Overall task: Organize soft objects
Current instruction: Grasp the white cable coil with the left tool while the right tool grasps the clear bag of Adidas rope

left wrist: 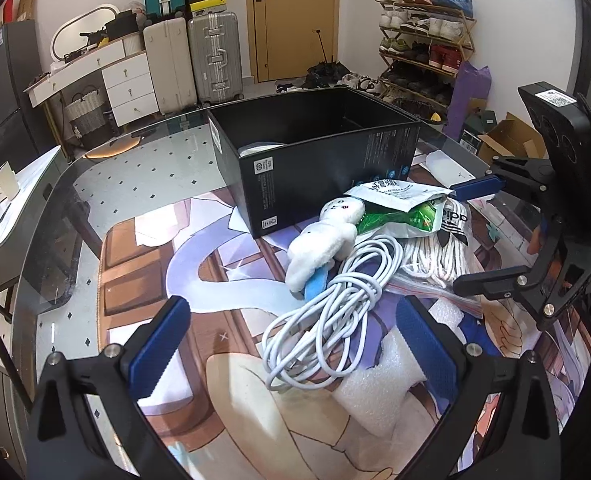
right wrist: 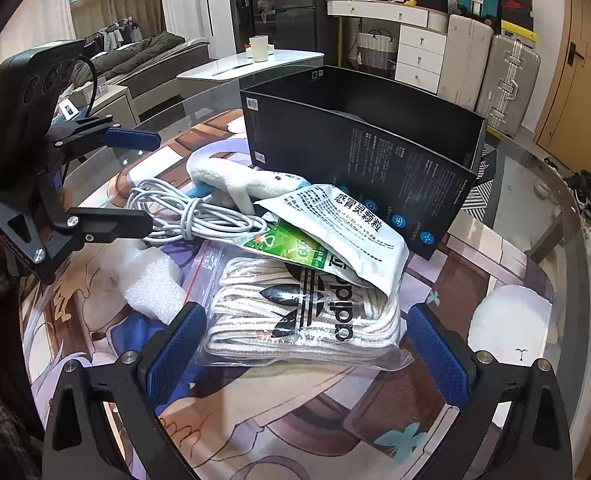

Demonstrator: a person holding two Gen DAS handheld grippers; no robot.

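I hold a gripper in each hand above a glass worktop (left wrist: 95,184) with a rounded edge, partly covered by a large printed cartoon mat (left wrist: 199,280). The room behind is cluttered: suitcases (left wrist: 215,56), a white drawer unit (left wrist: 129,88), a yellow door (left wrist: 293,16) and a shoe rack (left wrist: 425,40).

My left gripper (left wrist: 295,356) has its blue-padded jaws wide apart, holding nothing, hovering just above a coiled white cable (left wrist: 327,312). My right gripper (right wrist: 307,348) is likewise spread wide and empty, its jaws flanking a clear bag of white socks (right wrist: 295,312) without touching it.

The soft things lie heaped together near the middle of the mat. A white plush toy (left wrist: 325,236) rests against the cable. A white medicine pouch (right wrist: 359,232) with a green packet (right wrist: 291,248) sticking out lies partly on the sock bag. White foam wrap (right wrist: 147,280) sits just beside the bag, on its left in the right wrist view.

An open black box (left wrist: 315,152) stands upright just behind the heap, touching or nearly touching the pouch. Something pale lies inside; I cannot tell what.

Left of the box in the left wrist view, the glass is bare out to the curved edge, giving open room. A white pad (right wrist: 511,320) lies apart on the mat's right side.
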